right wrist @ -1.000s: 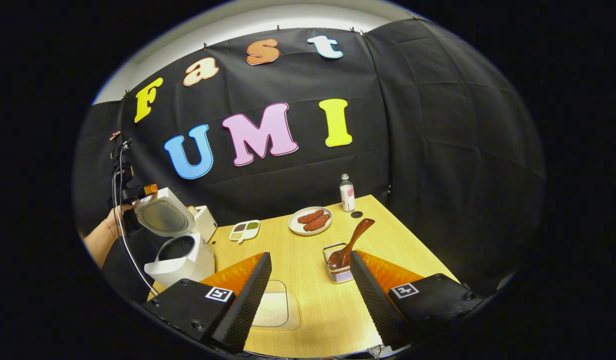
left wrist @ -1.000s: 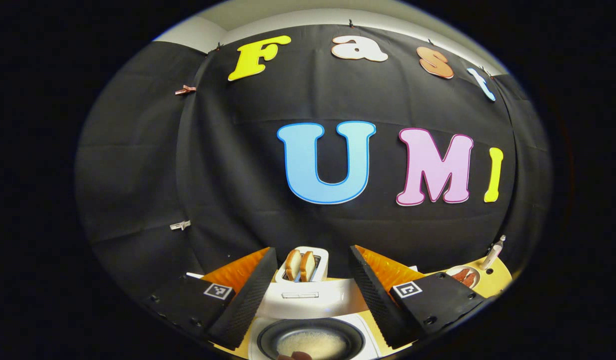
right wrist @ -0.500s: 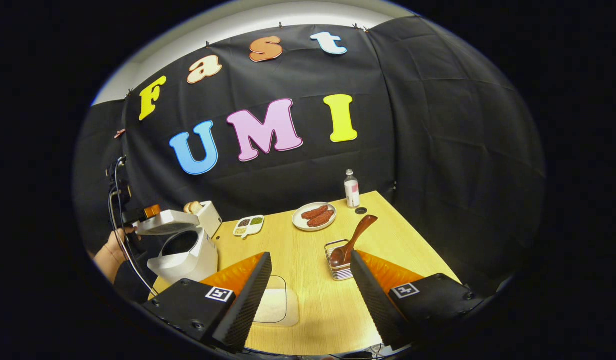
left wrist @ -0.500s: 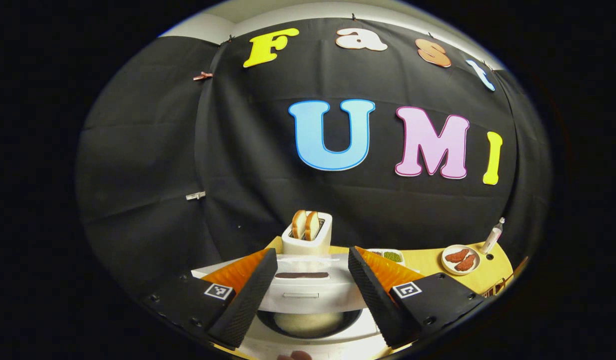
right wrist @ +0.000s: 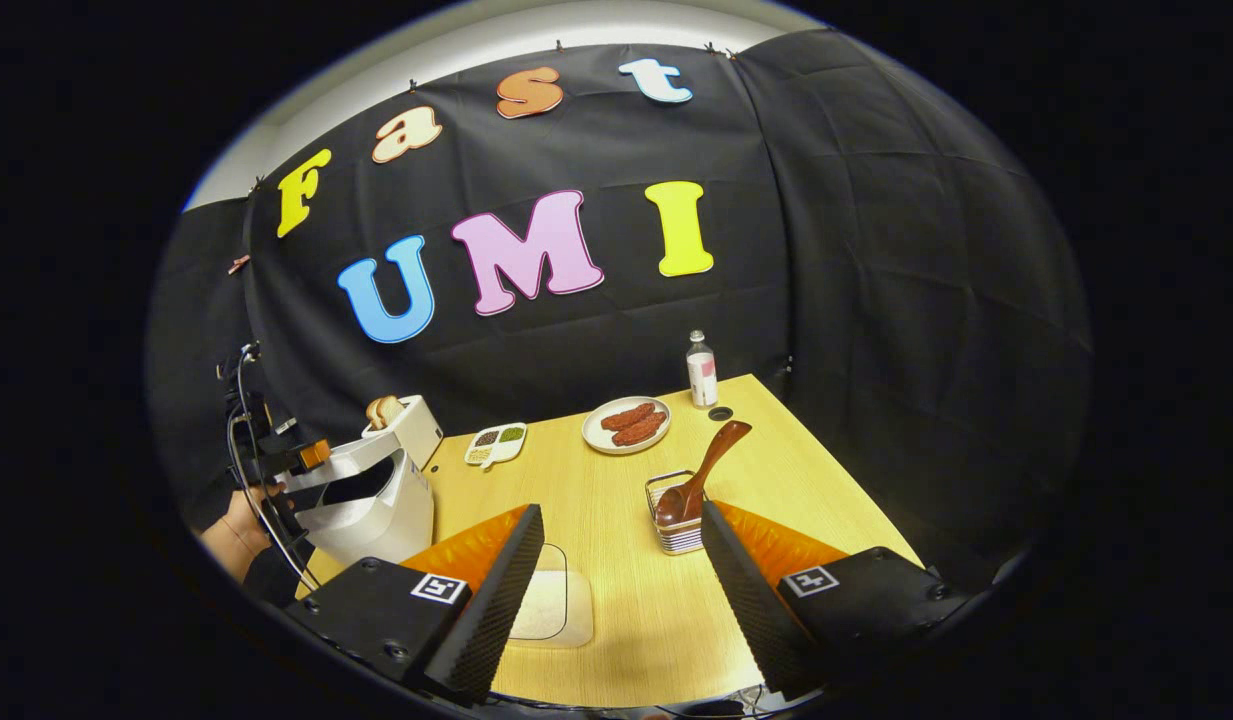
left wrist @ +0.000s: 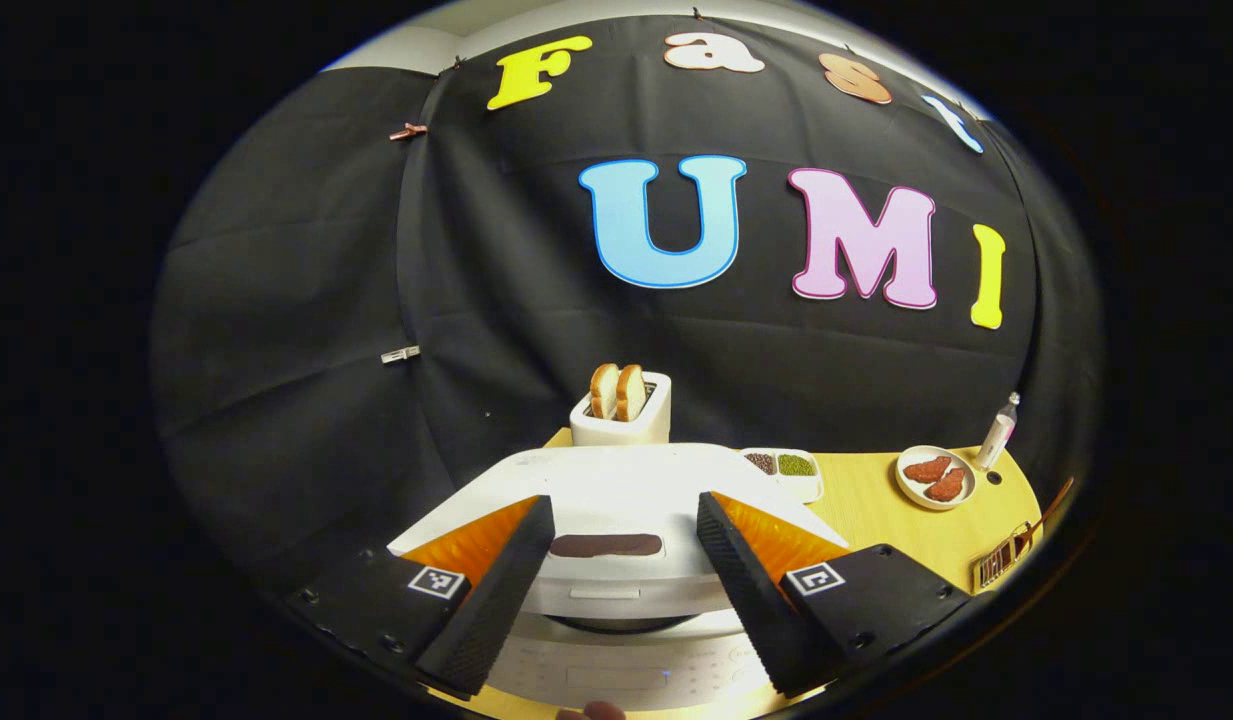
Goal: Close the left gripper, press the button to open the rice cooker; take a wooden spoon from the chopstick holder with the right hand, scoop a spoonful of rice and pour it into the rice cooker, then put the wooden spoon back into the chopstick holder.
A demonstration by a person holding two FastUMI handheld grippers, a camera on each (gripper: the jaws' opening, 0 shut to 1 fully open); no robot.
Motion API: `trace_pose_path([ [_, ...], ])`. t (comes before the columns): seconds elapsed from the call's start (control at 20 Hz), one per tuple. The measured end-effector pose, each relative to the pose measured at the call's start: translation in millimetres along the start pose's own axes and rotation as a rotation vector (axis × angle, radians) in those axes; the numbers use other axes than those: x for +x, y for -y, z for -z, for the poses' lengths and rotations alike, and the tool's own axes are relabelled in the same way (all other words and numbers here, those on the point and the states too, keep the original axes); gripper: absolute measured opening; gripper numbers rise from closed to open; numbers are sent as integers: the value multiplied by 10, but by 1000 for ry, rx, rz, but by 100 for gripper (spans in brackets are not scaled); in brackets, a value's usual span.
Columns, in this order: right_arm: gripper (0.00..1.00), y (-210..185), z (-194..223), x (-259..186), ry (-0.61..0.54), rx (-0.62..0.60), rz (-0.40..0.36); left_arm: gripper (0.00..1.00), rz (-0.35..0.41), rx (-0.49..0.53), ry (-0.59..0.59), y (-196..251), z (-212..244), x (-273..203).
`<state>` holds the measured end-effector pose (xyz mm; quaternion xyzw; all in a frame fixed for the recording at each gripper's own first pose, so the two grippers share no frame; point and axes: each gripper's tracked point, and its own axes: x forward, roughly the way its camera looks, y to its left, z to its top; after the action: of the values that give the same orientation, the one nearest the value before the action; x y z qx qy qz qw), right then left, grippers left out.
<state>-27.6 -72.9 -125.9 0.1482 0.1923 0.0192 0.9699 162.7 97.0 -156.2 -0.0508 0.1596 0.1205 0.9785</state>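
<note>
The white rice cooker point(left wrist: 616, 665) sits right below my left gripper point(left wrist: 624, 503), which is open, its fingers straddling the lid point(left wrist: 616, 480); the lid is tilted low over the pot, with a narrow gap showing. In the right gripper view the cooker point(right wrist: 376, 515) stands at the table's left edge with the lid point(right wrist: 341, 460) slightly ajar, the left gripper point(right wrist: 296, 460) on top and a hand point(right wrist: 231, 525) behind. The wooden spoon point(right wrist: 701, 475) stands in the wire chopstick holder point(right wrist: 676, 530), just ahead of my open right gripper point(right wrist: 621, 512). A clear tray of rice point(right wrist: 541, 605) lies near its left finger.
A toaster with two bread slices point(left wrist: 621, 410) stands behind the cooker. On the wooden table point(right wrist: 616, 470) are a divided dish of beans point(right wrist: 494, 443), a plate of sausages point(right wrist: 626, 425) and a small bottle point(right wrist: 701, 370) by the back wall.
The cooker lid has swung down from upright to nearly shut, and my left gripper has come down with it. The right gripper has hardly moved.
</note>
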Motion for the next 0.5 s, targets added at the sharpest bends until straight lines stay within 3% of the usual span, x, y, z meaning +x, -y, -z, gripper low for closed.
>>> trace_pose_path([
  [0.5,98,-1,49,-59,-2,1,5,100,31,8,36,51,541,-2],
])
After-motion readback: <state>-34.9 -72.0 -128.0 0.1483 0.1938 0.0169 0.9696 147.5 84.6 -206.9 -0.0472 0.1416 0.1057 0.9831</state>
